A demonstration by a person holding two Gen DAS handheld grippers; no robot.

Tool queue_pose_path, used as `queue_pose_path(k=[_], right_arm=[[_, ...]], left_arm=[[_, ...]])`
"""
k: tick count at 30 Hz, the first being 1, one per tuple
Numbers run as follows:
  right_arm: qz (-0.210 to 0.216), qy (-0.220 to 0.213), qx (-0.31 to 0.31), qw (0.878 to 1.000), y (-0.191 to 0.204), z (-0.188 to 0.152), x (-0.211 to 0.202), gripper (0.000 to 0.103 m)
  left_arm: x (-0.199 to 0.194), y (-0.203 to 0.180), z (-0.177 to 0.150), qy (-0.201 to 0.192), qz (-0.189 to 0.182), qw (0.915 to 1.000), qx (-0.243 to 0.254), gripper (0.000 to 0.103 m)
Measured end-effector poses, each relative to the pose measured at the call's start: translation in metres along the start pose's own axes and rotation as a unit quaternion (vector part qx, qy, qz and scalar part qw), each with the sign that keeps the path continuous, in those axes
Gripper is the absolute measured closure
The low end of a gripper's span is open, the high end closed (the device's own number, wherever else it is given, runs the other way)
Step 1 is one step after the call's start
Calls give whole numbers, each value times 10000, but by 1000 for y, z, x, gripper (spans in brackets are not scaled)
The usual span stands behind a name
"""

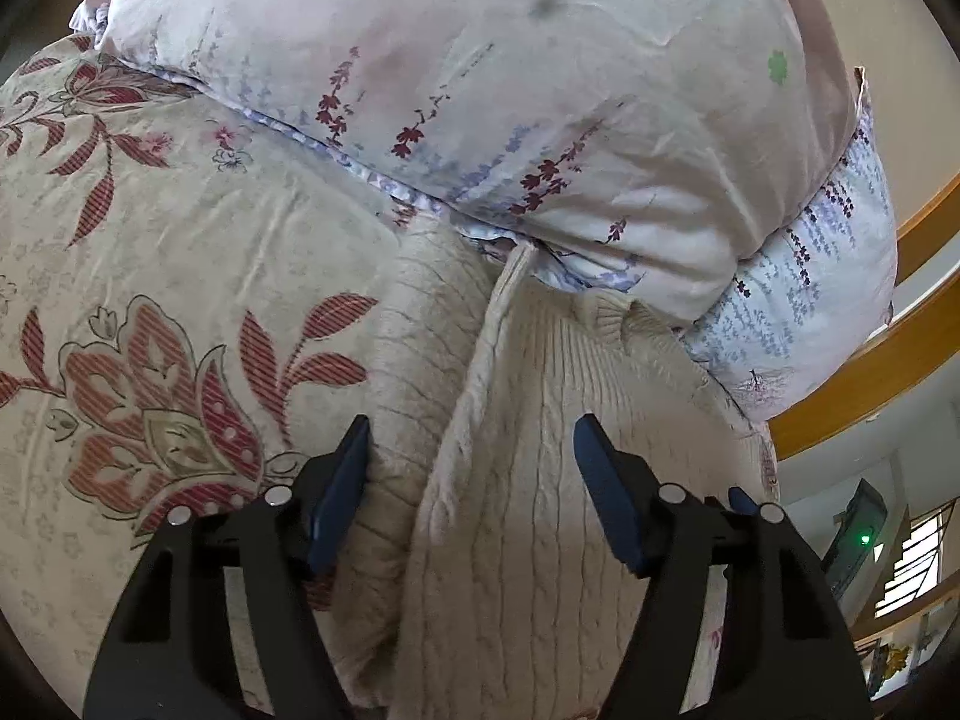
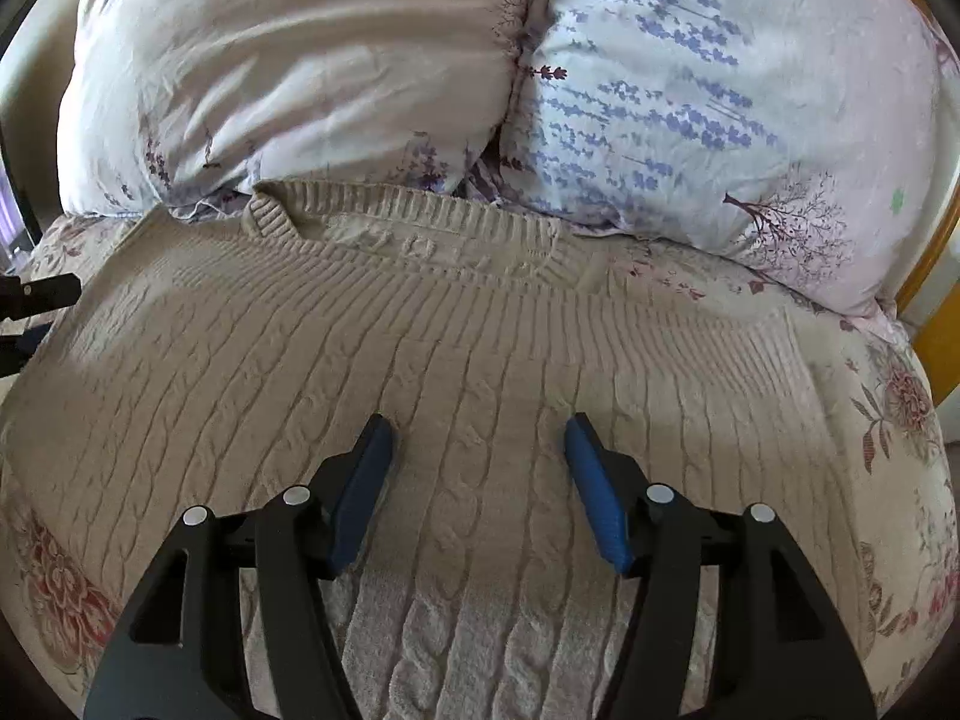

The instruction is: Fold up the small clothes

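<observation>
Cream cable-knit sweater (image 2: 456,348) lies flat on floral bedsheet (image 1: 150,228), collar toward far pillows (image 2: 300,72); left gripper (image 1: 471,462) and right gripper (image 2: 477,456) jaws apart, empty; pinch one layer at edge, fold evenly.

Sweater (image 2: 480,360) lower part cut off by the bottom edge in the right wrist view; hem out of frame. Its neckline (image 2: 420,210) top edge tucks under the pillows (image 2: 300,72). In the left wrist view a sleeve (image 1: 414,360) end runs under the pillow (image 1: 480,90), cuff hidden. Small green-lit object (image 1: 864,540) past the bed's (image 1: 150,240) edge, too small to tell. Dark object (image 2: 42,294) at left edge, cut off.
</observation>
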State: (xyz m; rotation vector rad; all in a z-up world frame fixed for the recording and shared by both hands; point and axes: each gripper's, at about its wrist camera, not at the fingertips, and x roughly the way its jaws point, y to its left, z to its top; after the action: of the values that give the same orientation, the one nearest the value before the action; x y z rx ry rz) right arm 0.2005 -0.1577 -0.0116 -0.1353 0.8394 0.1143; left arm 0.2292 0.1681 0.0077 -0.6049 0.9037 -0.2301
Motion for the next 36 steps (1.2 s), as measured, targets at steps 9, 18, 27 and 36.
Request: queue_pose_path(k=[9, 18, 27, 36], right_arm=[[78, -28, 0, 10000, -3, -1, 1, 40], [118, -37, 18, 9999, -4, -1, 2, 40], [153, -18, 9, 9999, -5, -1, 1, 40], [196, 9, -43, 9998, -7, 2, 1, 40]], left_arm=[[3, 0, 2, 3, -74, 9999, -135, 39], [9, 6, 2, 257, -540, 9966, -563, 79], [-10, -38, 9, -59, -1028, 9939, -398, 85], [-11, -116, 9, -100, -1853, 9826, 37, 87]])
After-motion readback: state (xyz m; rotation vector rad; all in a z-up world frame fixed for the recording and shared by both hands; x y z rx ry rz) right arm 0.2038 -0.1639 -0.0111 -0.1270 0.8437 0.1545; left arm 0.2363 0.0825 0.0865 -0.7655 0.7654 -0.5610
